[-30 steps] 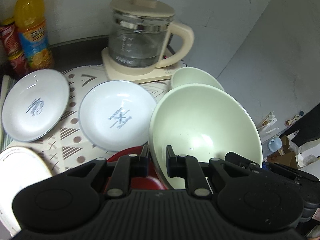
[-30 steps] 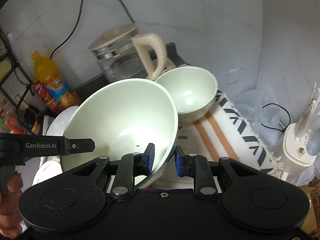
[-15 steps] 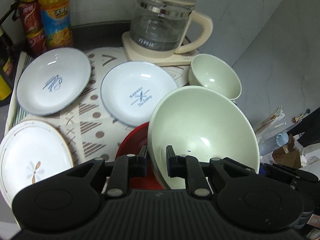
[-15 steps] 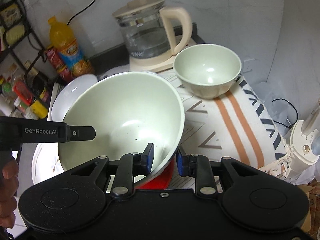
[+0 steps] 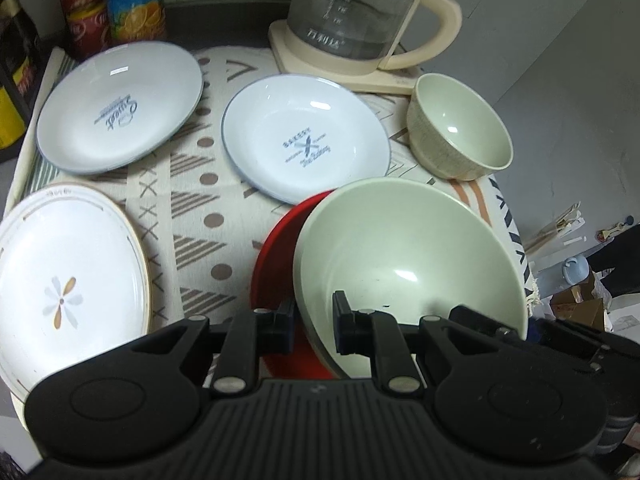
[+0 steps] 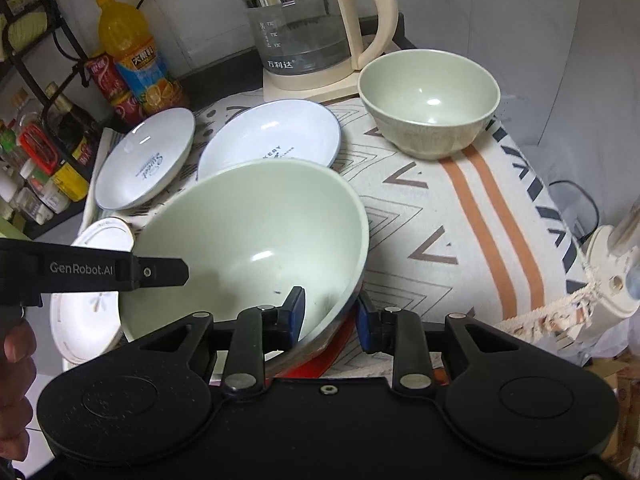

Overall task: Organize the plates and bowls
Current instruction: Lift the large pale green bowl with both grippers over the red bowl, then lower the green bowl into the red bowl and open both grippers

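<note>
Both grippers, left (image 5: 313, 327) and right (image 6: 330, 316), clamp the big bowl's (image 5: 400, 256) rim over the red plate (image 5: 276, 248); three plates and the small bowl (image 6: 428, 104) lie unstacked.

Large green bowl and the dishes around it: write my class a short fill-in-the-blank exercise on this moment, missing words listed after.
1. Both grippers, left gripper and right gripper, grip the rim of the large green ____.
2. Under the large green bowl lies a plate coloured ____.
3. The small green bowl stands next to the glass ____.
4. The plate with a flower design has a rim coloured ____.

Missing words: bowl; red; kettle; gold
</note>
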